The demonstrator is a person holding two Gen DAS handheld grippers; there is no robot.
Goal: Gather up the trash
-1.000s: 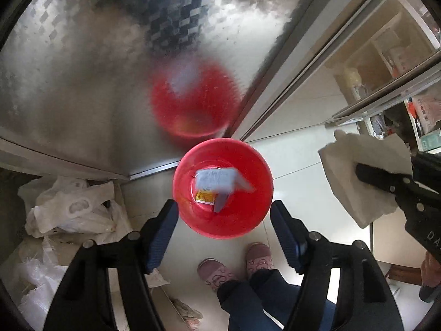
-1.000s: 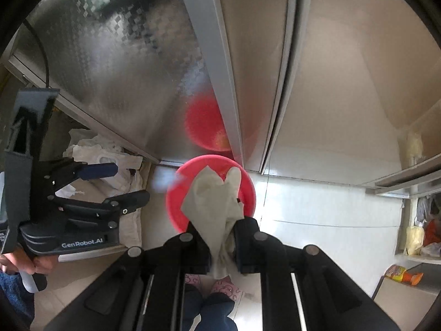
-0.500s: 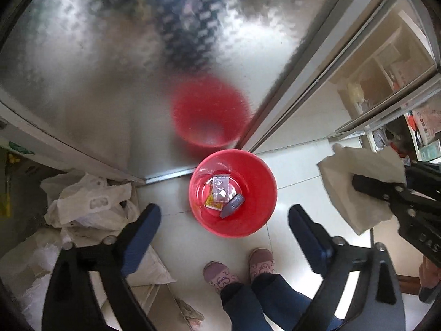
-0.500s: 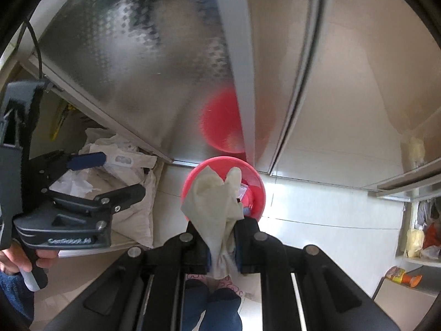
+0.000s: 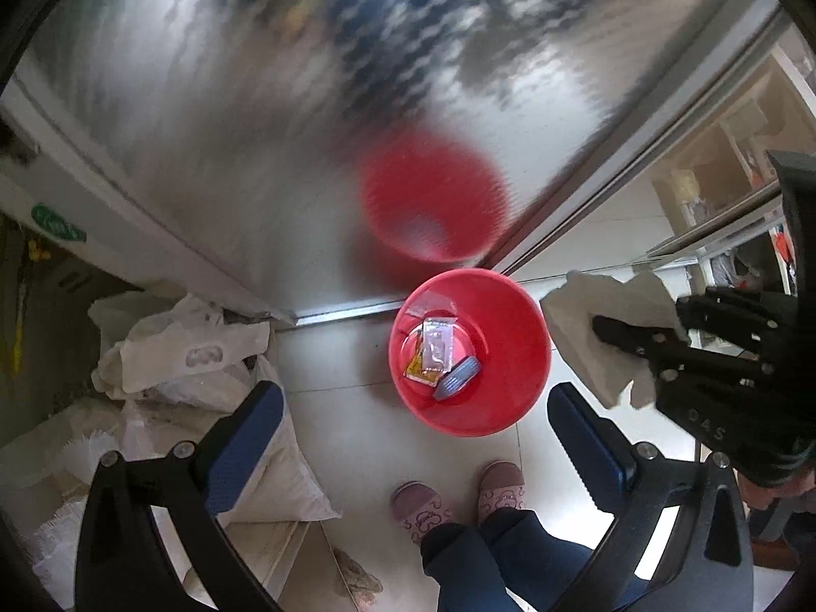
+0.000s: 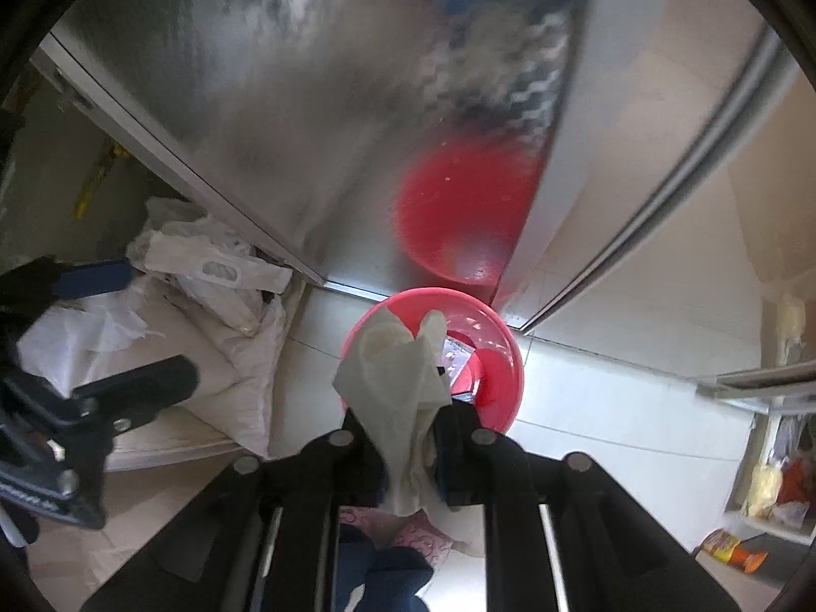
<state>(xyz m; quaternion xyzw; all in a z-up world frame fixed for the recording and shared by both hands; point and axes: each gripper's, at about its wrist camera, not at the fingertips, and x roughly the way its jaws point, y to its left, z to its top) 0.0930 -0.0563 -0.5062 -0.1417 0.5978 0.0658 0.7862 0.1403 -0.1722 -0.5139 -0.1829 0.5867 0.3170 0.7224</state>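
Right gripper (image 6: 408, 438) pinches crumpled tissue (image 6: 403, 377); left gripper (image 5: 413, 423) wide open, empty. Centre tissue over red bin (image 5: 515, 357) before releasing, else it lands on floor.

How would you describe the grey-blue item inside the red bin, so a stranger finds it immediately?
Look at the red bin on the white floor beside the metal door. Three wrappers lie at its bottom. The grey-blue wrapper is lowest, a narrow ribbed strip, unlike the clear packet and yellow packet.

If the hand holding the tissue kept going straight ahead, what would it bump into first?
Probably the red bin on the floor: the right gripper, shut on the tissue, points down at it. Depth is unclear.
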